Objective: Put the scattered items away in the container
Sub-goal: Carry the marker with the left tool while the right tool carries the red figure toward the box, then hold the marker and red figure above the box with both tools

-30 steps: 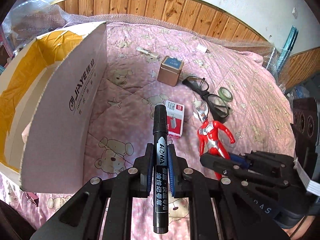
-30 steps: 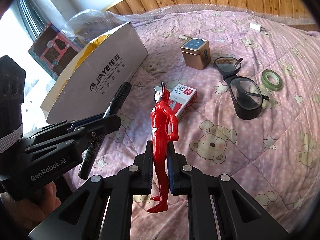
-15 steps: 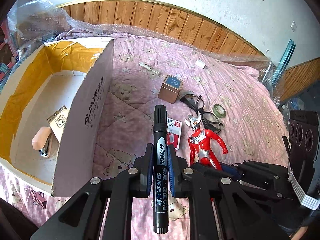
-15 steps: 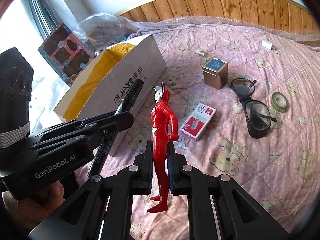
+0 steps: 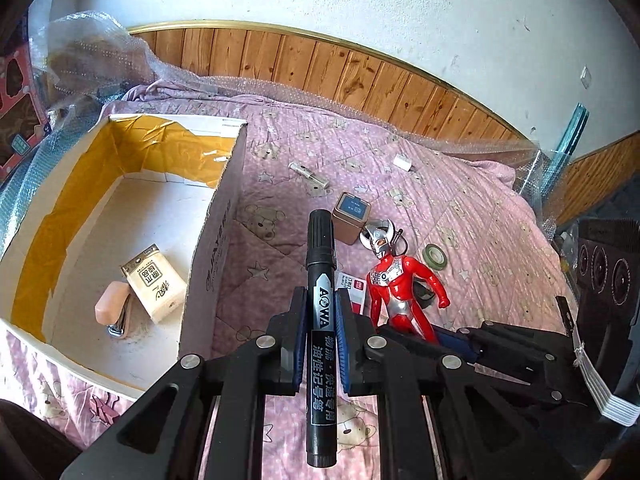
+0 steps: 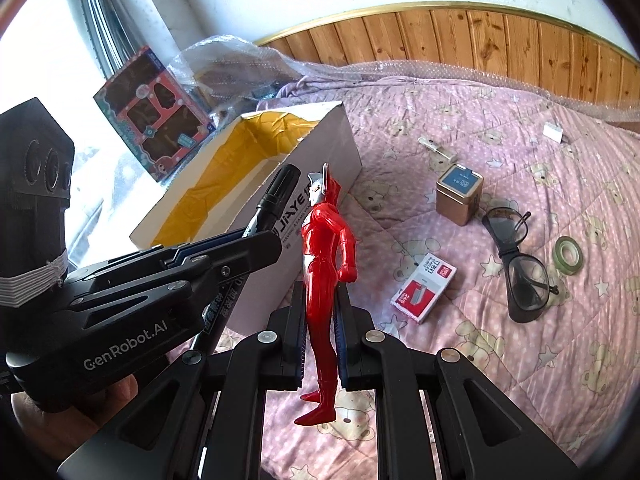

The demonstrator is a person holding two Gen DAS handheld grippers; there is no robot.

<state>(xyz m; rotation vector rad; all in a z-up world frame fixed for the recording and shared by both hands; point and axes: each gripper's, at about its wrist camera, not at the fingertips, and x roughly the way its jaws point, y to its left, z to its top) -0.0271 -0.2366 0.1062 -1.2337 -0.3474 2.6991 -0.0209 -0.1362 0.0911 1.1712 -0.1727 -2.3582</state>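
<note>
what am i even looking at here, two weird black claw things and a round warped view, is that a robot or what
No robot: a person holds two hand-held grippers, each with a wide fisheye camera looking along its fingers, hence the round warping. One picture comes from the left gripper, which is shut on a black marker. The other comes from the right gripper, which is shut on a red toy figure; each gripper also appears in the other's picture. Below is a pink quilt on a bed. On it lie a staples box, glasses, a tape roll and a small tin. The open cardboard box on the left already holds a tissue pack and a pink item I cannot identify.
</note>
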